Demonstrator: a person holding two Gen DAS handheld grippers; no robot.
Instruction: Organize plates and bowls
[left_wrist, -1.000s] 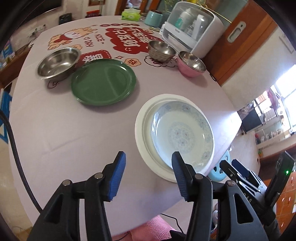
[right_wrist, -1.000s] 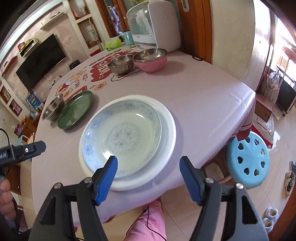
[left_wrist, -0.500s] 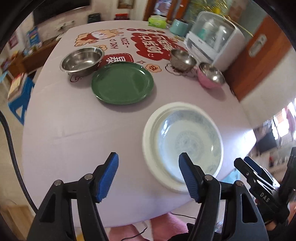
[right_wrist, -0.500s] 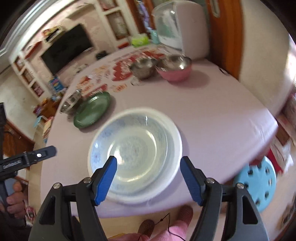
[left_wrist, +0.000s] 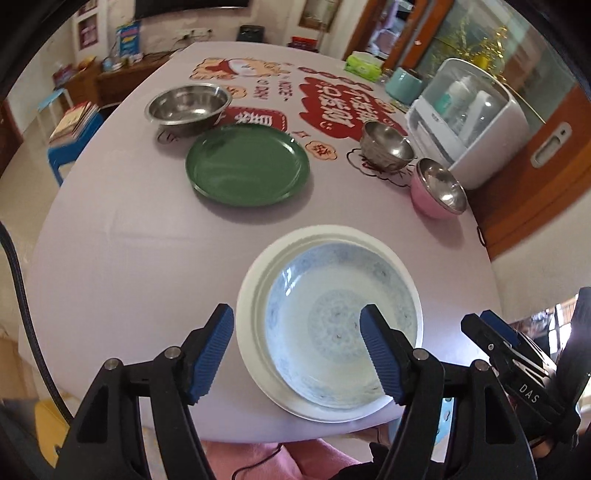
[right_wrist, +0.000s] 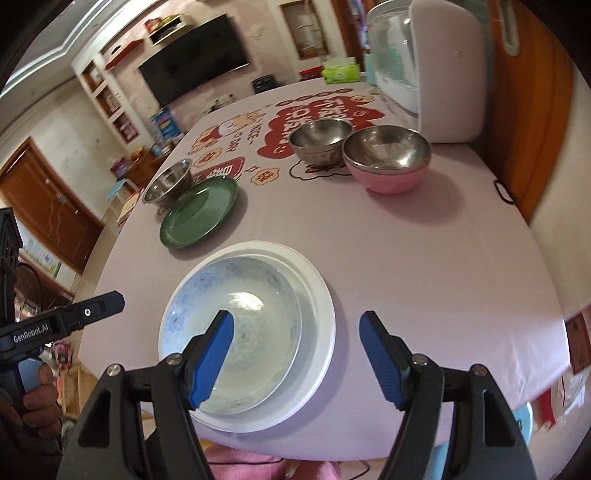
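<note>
A blue-patterned plate (left_wrist: 332, 310) lies on a larger white plate (left_wrist: 255, 295) at the table's near edge; both also show in the right wrist view, the blue plate (right_wrist: 258, 295) on the white plate (right_wrist: 317, 299). A green plate (left_wrist: 247, 164) lies further back, a large steel bowl (left_wrist: 188, 105) behind it. A small steel bowl (left_wrist: 386, 146) and a pink bowl (left_wrist: 439, 188) stand at the right. My left gripper (left_wrist: 297, 350) is open and empty above the stacked plates' near left rim. My right gripper (right_wrist: 297, 354) is open and empty above their near right rim.
A white sterilizer cabinet (left_wrist: 469, 122) stands at the table's far right, with a teal cup (left_wrist: 404, 85) and a green tissue pack (left_wrist: 364, 66) behind it. The tablecloth (left_wrist: 129, 258) has red print at the back. A blue stool (right_wrist: 524, 421) stands below the near edge.
Both grippers have drawn back and tilted up a little, so the far table shows more. Both stay open. No plate or bowl has moved.
</note>
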